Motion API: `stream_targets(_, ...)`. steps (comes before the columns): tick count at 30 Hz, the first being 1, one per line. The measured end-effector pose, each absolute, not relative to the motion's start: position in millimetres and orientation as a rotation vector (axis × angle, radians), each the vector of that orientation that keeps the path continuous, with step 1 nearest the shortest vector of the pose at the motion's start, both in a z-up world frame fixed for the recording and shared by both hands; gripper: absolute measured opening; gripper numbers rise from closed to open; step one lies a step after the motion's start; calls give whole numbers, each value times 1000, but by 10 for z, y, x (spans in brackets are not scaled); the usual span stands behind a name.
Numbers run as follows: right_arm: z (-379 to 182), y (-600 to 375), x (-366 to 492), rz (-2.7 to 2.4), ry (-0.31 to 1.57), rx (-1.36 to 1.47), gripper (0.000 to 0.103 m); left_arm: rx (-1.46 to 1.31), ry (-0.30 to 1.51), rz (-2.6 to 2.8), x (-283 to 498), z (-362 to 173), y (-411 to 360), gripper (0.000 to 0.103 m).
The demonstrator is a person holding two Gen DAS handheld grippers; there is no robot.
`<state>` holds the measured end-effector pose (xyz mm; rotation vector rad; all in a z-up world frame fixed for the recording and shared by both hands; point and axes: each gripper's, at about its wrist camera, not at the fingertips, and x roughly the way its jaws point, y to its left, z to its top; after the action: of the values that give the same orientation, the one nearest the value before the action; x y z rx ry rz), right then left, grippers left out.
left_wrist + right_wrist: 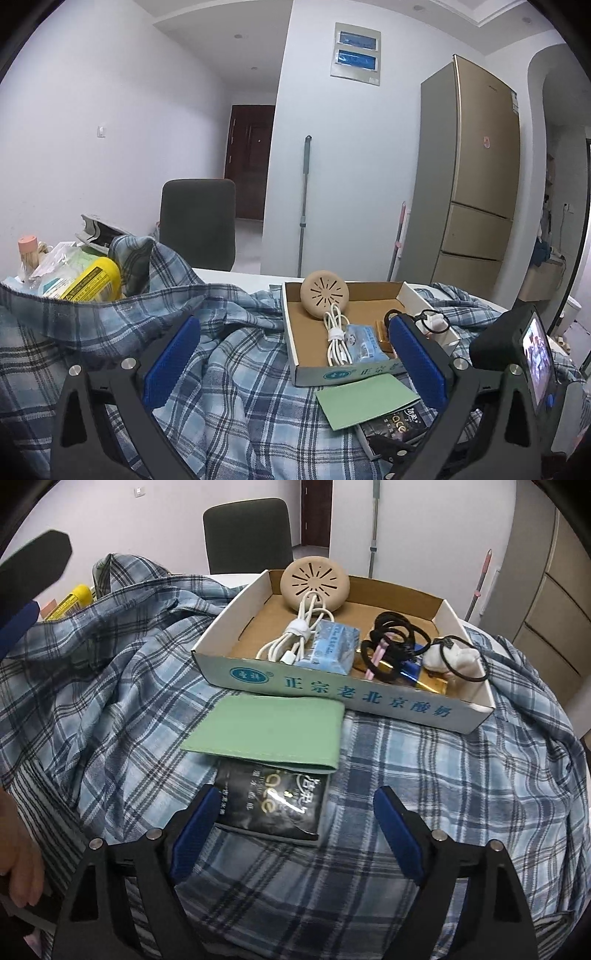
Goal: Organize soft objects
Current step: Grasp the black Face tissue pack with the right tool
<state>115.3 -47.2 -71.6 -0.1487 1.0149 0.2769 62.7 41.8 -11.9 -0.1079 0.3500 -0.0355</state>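
Observation:
A blue plaid shirt lies rumpled over the table; it fills the right wrist view too. On it lie a green cloth, also in the left wrist view, and a black tissue pack partly under the cloth. My left gripper is open and empty above the shirt. My right gripper is open and empty, its fingers on either side of the tissue pack's near end.
A shallow cardboard box holds a beige round pad, a white cable, a blue tissue pack, black hair ties and a white plush. A yellow bottle and clutter lie at left. A grey chair stands behind the table.

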Motion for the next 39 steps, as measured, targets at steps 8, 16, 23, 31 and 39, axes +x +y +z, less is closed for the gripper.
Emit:
stream_targets(8, -757, -396, 1133, 333, 1000, -126, 84, -148, 377, -35, 676, -156, 489, 103)
stream_targets(16, -860, -328, 1156, 307, 1005, -144, 65, -170, 398, -43, 702, -176, 516, 103)
stream_targets(23, -738, -438, 1092, 329, 990, -136, 62, -174, 408, -41, 705, -182, 513, 103)
stream_targets(31, -565, -720, 825, 349, 973, -197, 62, -172, 420, -41, 724, -195, 512, 103)
stream_targets(39, -582, -1125, 939, 221, 990, -182, 62, -170, 440, -20, 775, -225, 525, 103)
